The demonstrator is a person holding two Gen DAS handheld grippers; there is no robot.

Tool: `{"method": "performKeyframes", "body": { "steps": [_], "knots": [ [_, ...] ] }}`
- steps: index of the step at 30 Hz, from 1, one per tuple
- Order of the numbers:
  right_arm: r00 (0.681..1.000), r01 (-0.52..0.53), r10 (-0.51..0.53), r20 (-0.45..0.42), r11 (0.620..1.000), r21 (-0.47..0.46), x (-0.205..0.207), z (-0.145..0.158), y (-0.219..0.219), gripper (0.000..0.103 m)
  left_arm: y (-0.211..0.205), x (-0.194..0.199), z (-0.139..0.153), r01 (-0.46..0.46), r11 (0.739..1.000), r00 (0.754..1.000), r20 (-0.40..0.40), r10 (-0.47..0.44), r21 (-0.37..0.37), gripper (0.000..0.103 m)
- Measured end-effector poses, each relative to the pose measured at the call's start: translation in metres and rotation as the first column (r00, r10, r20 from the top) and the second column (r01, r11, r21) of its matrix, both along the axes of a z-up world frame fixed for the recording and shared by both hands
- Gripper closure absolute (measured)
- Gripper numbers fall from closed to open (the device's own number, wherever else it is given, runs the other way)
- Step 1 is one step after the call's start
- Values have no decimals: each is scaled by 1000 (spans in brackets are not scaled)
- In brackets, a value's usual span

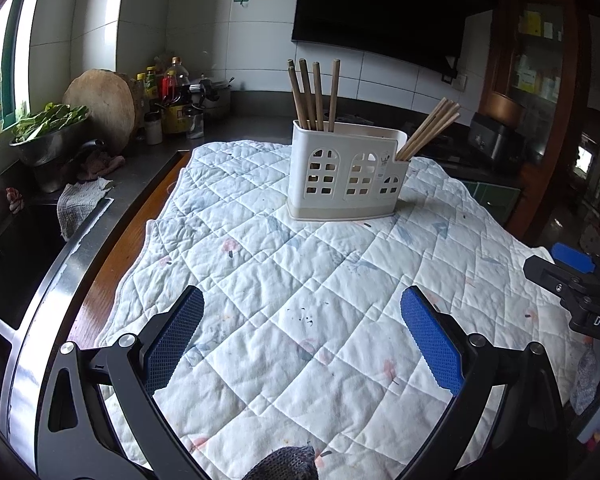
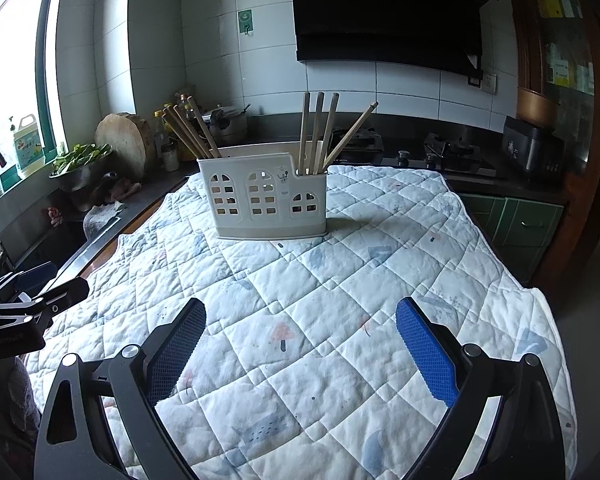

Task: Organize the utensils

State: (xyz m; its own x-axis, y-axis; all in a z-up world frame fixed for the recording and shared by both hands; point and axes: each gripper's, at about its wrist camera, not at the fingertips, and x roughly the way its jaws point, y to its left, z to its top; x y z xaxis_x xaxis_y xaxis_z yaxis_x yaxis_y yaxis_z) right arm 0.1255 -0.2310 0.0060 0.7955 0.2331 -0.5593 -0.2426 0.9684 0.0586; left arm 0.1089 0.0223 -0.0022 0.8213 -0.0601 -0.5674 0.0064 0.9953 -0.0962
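Note:
A white plastic utensil holder (image 1: 345,172) with window-shaped cutouts stands on a quilted white cloth (image 1: 300,300). Several wooden chopsticks (image 1: 313,94) stand in its left compartment and several more (image 1: 429,130) lean in its right one. In the right wrist view the holder (image 2: 264,196) also holds chopsticks at its left (image 2: 190,132) and right (image 2: 319,136). My left gripper (image 1: 301,300) is open and empty above the cloth, well short of the holder. My right gripper (image 2: 300,312) is open and empty too, and it also shows at the right edge of the left wrist view (image 1: 575,284).
A dark counter runs along the left with a sink (image 1: 16,260), a metal bowl of greens (image 1: 48,132), a round wooden board (image 1: 100,108), bottles (image 1: 172,92) and rags. A gas hob (image 2: 451,156) and a black appliance (image 2: 531,152) stand at the back right. The cloth's right edge (image 2: 547,300) drops off.

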Motion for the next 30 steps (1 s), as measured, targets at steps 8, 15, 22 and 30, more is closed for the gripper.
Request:
{"method": "performKeyframes", "body": {
  "steps": [8, 15, 22, 30],
  "knots": [
    [1000, -3, 3, -3, 1000, -4, -2, -3, 0, 10, -4, -1, -3, 12, 1000, 1000, -12, -12, 0, 5],
    [1000, -6, 6, -8, 1000, -2, -3, -5, -1, 10, -4, -2, -6, 15, 1000, 1000, -21, -15, -6, 5],
    [1000, -11, 11, -8, 1000, -3, -4, -6, 1, 10, -6, -3, -7, 20, 1000, 1000, -23, -20, -5, 5],
    [1000, -12, 12, -9, 1000, -2, -4, -6, 2, 10, -7, -2, -9, 23, 1000, 999, -29, -23, -6, 5]
  ]
}}
